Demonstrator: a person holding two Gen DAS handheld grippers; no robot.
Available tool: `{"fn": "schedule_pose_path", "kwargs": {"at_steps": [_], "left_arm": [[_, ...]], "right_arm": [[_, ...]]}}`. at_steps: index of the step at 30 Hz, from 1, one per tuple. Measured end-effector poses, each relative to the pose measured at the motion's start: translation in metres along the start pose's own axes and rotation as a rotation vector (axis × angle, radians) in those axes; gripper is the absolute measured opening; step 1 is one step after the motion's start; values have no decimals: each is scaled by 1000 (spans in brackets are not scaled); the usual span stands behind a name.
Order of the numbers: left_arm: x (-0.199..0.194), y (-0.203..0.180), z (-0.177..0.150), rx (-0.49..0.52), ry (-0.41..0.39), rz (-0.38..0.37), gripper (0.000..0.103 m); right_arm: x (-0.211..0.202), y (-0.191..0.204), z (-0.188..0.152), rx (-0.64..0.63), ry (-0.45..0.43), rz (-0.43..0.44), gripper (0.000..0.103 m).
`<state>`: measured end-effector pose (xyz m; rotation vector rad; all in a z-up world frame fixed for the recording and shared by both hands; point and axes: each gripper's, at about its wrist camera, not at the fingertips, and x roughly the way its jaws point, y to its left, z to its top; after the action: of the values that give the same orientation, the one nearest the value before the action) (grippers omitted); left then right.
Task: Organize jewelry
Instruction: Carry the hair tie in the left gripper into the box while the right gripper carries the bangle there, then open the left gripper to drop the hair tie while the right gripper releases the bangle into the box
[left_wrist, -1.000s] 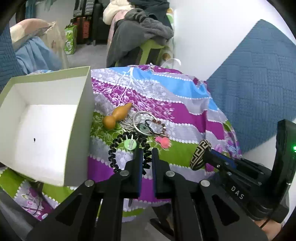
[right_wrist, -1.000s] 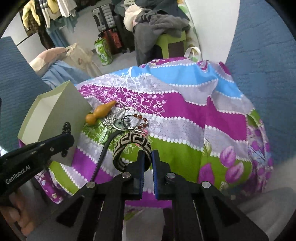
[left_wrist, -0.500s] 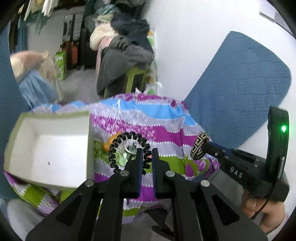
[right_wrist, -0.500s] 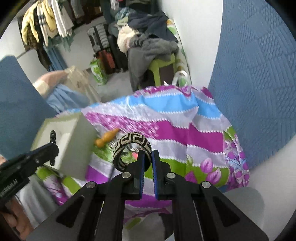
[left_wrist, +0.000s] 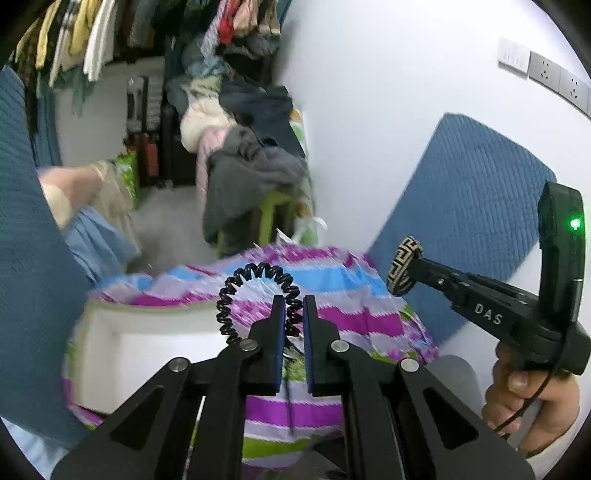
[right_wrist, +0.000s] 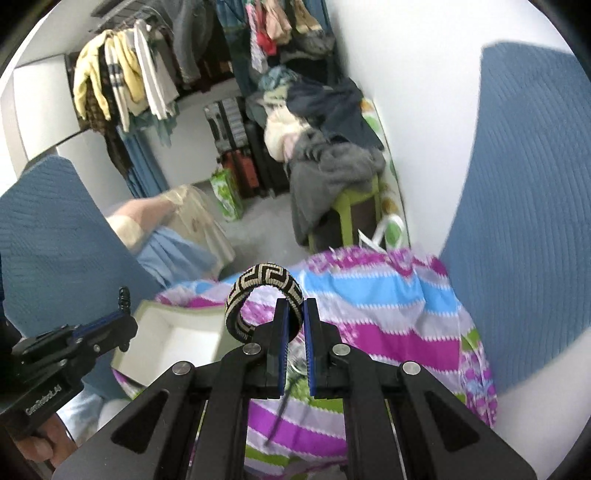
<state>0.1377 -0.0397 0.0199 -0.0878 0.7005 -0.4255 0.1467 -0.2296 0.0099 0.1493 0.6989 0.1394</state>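
Note:
My left gripper (left_wrist: 294, 303) is shut on a black coiled spiral bracelet (left_wrist: 255, 293) and holds it high above the table. My right gripper (right_wrist: 294, 306) is shut on a black-and-beige woven patterned bangle (right_wrist: 258, 295), also lifted high; the bangle also shows in the left wrist view (left_wrist: 403, 270). The open white box (left_wrist: 147, 354) with green-grey walls sits on the left of the table, below both grippers; it also shows in the right wrist view (right_wrist: 177, 343). The other jewelry on the cloth is hidden behind the fingers.
The small table wears a purple, blue and green striped cloth (right_wrist: 388, 325). Blue quilted cushions (left_wrist: 472, 206) stand at the right and left. A green stool piled with clothes (right_wrist: 332, 173) and suitcases stand behind.
Both grippers have risen well above the table, each carrying its bracelet. The table and box now look smaller and lower in both views.

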Motion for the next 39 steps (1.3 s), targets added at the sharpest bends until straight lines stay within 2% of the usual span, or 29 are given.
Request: {"fn": "schedule_pose_path", "kwargs": {"at_steps": [6, 11, 16, 23, 30, 35, 39], "left_arm": [[-15, 38, 10, 8, -33, 58, 9], [-12, 78, 2, -18, -21, 102, 9], [3, 119, -15, -65, 22, 123, 9], [34, 166, -45, -104, 127, 154, 9], [61, 198, -76, -190, 225, 116, 9], [78, 201, -93, -199, 291, 103, 9], [80, 195, -95, -180, 293, 125, 9]], "right_arm": [[12, 39, 12, -47, -10, 33, 5], [39, 72, 6, -82, 31, 65, 5], [75, 103, -11, -109, 87, 79, 5], [122, 129, -41, -130, 191, 90, 6], [169, 144, -71, -159, 299, 103, 6], [191, 141, -90, -152, 368, 108, 6], [194, 136, -94, -131, 391, 131, 11]]}}
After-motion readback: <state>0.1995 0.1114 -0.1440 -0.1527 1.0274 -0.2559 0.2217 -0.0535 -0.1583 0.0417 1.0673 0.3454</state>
